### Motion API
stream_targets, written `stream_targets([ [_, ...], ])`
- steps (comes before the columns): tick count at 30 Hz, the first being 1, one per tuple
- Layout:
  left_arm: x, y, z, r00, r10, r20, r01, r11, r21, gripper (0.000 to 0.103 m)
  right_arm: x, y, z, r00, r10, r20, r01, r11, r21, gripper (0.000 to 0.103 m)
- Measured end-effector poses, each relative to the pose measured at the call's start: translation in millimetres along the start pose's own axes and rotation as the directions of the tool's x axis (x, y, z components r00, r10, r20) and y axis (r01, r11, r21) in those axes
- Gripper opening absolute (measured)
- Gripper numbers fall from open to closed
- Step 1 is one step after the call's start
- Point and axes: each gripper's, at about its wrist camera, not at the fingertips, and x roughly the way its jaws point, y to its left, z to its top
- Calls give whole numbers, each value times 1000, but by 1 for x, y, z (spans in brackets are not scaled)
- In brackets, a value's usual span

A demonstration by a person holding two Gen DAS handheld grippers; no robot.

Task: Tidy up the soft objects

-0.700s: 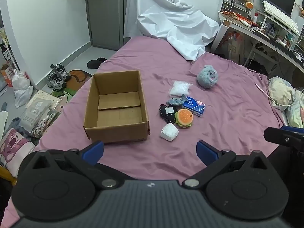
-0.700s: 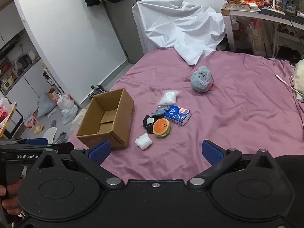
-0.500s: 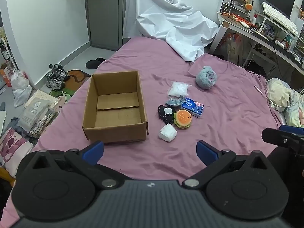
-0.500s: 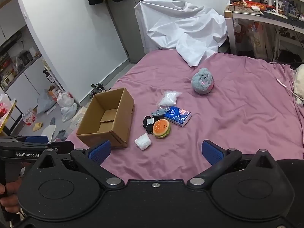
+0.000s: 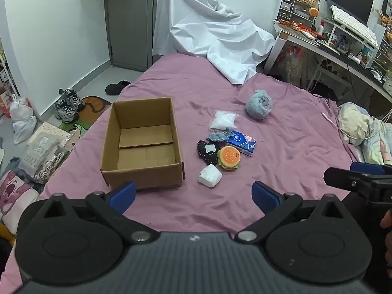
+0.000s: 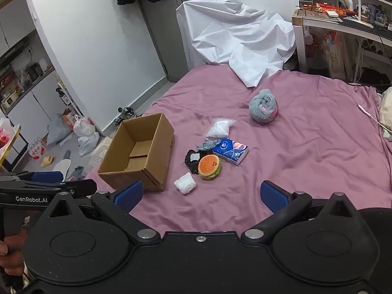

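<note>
Soft things lie in a loose cluster on the bed (image 5: 294,152), which I see spread with a smooth, faintly creased mauve sheet. From my left camera the cluster sits at about one o'clock from the cardboard box (image 5: 143,144), near it but not touching. The box is open-topped, brown, matte and rectangular, with nothing inside but its own bottom flaps.

In the cluster: a round plush burger (image 5: 229,158) with an orange bun, touching a black spotted pouch (image 5: 207,150) at its nine o'clock; a blue glossy tissue pack (image 5: 242,142) at the burger's one o'clock; a small grey plush fish (image 5: 218,136) against the pack's left end; a crinkly clear bag of white filling (image 5: 224,120) at twelve o'clock; and a white wrapped lump (image 5: 210,175) at seven o'clock, just apart. A fuzzy grey rolled ball (image 5: 259,104) sits well apart at the far right (pink shows in its fold from my right camera).

Beyond the bed a white sheet (image 5: 210,31) drapes over some furniture; a cluttered desk (image 5: 325,46) stands at two o'clock, and shoes (image 5: 67,103) and bags litter the floor at nine.

My left gripper (image 5: 193,194) has its blue pads spread wide over bare sheet, holding nothing. My right gripper (image 6: 199,194) is likewise spread wide and holds nothing.
</note>
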Motion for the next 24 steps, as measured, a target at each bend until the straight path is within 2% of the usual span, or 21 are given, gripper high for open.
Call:
stream_targets([
  [14,3,3,0,999,-22,-25,22,1000,-22,101,1,-1,-4,1000,-4,-7,4,1000,7,103],
  [24,3,5,1,999,-14,-29,13,1000,-25,102,1,-2,-4,1000,-7,-8,7,1000,9,103],
])
